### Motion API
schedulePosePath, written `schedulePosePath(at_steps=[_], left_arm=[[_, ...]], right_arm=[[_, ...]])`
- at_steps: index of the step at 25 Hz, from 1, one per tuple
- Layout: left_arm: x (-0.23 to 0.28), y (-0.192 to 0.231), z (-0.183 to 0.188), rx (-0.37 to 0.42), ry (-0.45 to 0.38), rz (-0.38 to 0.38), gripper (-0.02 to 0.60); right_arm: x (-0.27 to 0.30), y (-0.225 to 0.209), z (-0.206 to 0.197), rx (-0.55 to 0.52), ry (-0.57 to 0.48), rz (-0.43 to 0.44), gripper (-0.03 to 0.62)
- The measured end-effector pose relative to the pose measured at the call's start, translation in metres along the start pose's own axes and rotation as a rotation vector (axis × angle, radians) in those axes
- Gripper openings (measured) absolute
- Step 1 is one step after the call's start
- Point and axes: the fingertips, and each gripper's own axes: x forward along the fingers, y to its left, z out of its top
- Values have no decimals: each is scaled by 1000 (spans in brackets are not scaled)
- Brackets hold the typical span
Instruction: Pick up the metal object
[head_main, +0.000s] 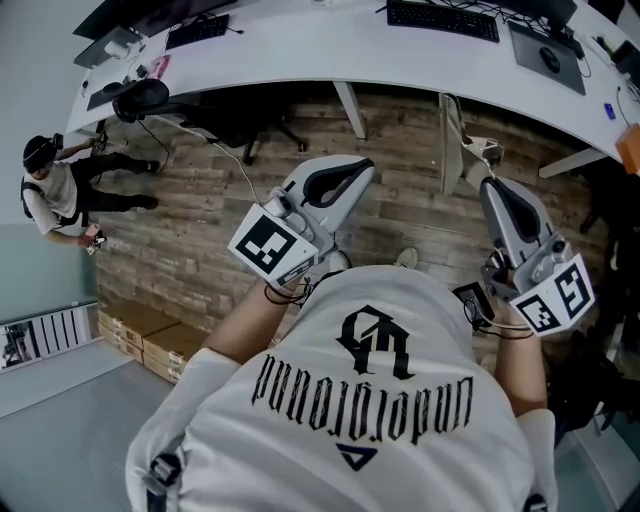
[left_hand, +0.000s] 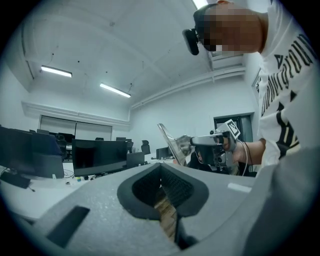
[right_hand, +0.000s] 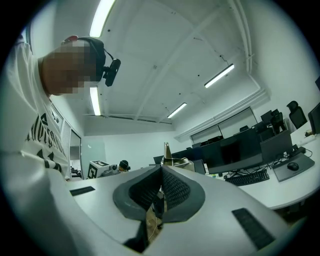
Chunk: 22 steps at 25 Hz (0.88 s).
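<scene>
Metal object (right_hand: 166, 151), a thin shiny piece, is clamped between the closed jaws of the right gripper (right_hand: 161, 175), with its pointed end poking up past the jaw tips. In the left gripper view it shows as a bright, tilted plate held out in the air, clear of the desk and the floor.

The left gripper (left_hand: 161, 172) has its jaws together with nothing between them. Both grippers point level, side by side in front of the person's white printed shirt (head_main: 370, 400). Their marker cubes (head_main: 270, 247) face the head camera.

Below the grippers lies a wood-plank floor (head_main: 200, 230). Beyond it curves a long white desk (head_main: 400, 65) carrying keyboards (head_main: 442, 19) and dark monitors (right_hand: 240, 147). A second person (head_main: 55, 190) in a dark cap is at the left edge of the floor, well apart from the grippers. Tan boxes (head_main: 150, 338) lie low at the left.
</scene>
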Motion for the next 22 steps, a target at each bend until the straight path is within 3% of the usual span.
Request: schedulePosePath(at_steps=[8, 22], left_arm=[[-56, 22, -1, -3, -20, -8, 15], [-81, 32, 3, 4, -21, -20, 15]], right_arm=[[33, 48, -11, -22, -10, -18, 17], [47, 68, -10, -27, -17, -27, 17]])
